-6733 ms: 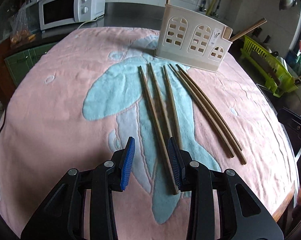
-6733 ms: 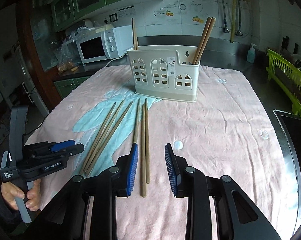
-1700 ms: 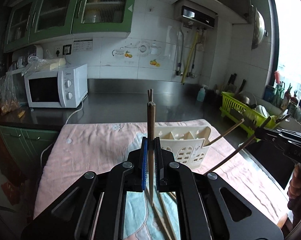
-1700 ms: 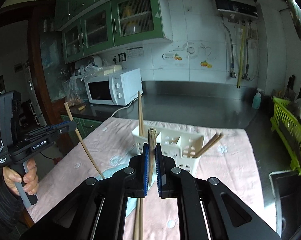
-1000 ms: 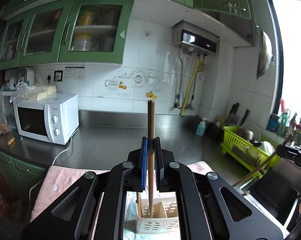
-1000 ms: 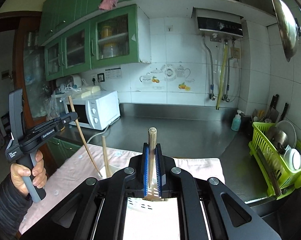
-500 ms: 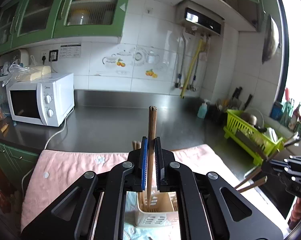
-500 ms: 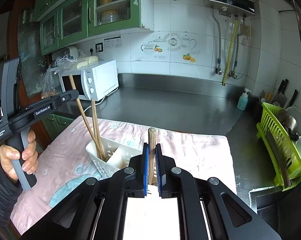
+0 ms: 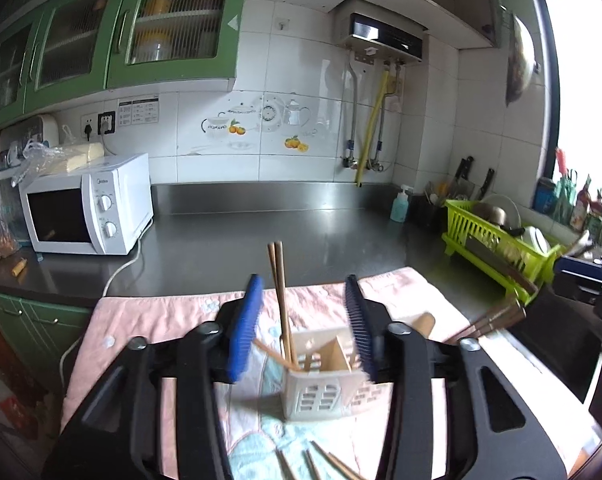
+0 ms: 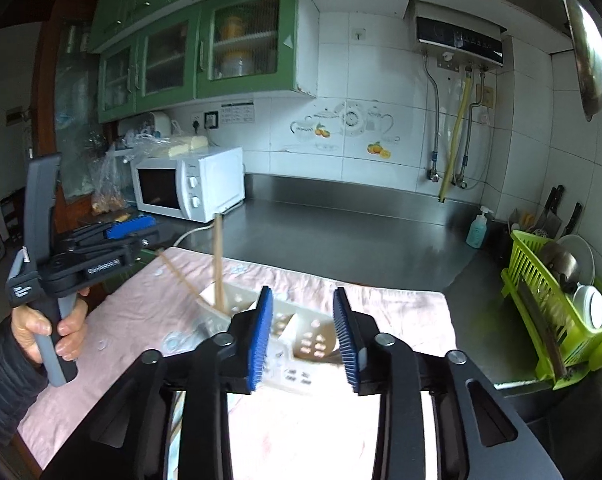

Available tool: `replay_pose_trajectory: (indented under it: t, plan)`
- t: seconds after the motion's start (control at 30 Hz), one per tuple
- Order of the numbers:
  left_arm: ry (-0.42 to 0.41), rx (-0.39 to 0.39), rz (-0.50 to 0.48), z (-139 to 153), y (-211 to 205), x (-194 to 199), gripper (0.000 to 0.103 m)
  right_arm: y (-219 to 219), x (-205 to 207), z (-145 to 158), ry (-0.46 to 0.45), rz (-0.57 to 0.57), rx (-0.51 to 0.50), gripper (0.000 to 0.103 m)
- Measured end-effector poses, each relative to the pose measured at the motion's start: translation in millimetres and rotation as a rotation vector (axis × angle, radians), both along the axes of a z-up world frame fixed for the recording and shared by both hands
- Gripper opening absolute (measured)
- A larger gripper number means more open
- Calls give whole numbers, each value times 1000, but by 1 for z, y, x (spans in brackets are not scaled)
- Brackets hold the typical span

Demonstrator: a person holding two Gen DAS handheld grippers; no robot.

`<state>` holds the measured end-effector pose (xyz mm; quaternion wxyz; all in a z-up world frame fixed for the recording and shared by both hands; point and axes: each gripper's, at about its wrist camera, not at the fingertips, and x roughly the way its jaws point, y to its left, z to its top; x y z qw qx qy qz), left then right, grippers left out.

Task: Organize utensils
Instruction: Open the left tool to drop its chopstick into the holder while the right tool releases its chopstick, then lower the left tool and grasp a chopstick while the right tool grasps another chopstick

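Loose chopsticks (image 9: 317, 464) lie nearest on the pink towel (image 9: 161, 320). Both the left gripper (image 9: 304, 326) and right gripper (image 10: 303, 334) hang spread wide and empty above the cream utensil caddy (image 9: 321, 376), where upright chopsticks (image 9: 279, 292) stand in its end compartment. Behind: steel counter (image 9: 301, 236), microwave (image 9: 85, 204), green dish rack (image 9: 497, 244).
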<state>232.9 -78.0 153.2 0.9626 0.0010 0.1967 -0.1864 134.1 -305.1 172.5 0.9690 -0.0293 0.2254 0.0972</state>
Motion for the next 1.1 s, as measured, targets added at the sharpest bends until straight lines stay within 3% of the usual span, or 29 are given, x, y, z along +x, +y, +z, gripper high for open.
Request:
replay_pose_trajectory:
  t: [0.07,0.17,0.33,0.57,0.73,0.83,1.1]
  plan:
    - [-20,11,11,-4,2,-15,68,4,-16,-9,5,17,13,36]
    - [-21,15,2,-11,7,-35,84,12,-38,-27,31,38,21,47]
    - [-23,19,4,-30,18,-73,97,24,-65,-73,124,66,44,48]
    - [11,61,26,-58,33,-119,98,45,-90,-150,290,74,5,47]
    - [34,80,57,-78,47,-144,98,51,-92,-194,388,77,8,33]
    - [50,92,65,-88,55,-153,98,51,-88,-208,418,79,19,26]
    - [127,113,54,-116,68,-166,98,66,-76,-228,454,100,4,18]
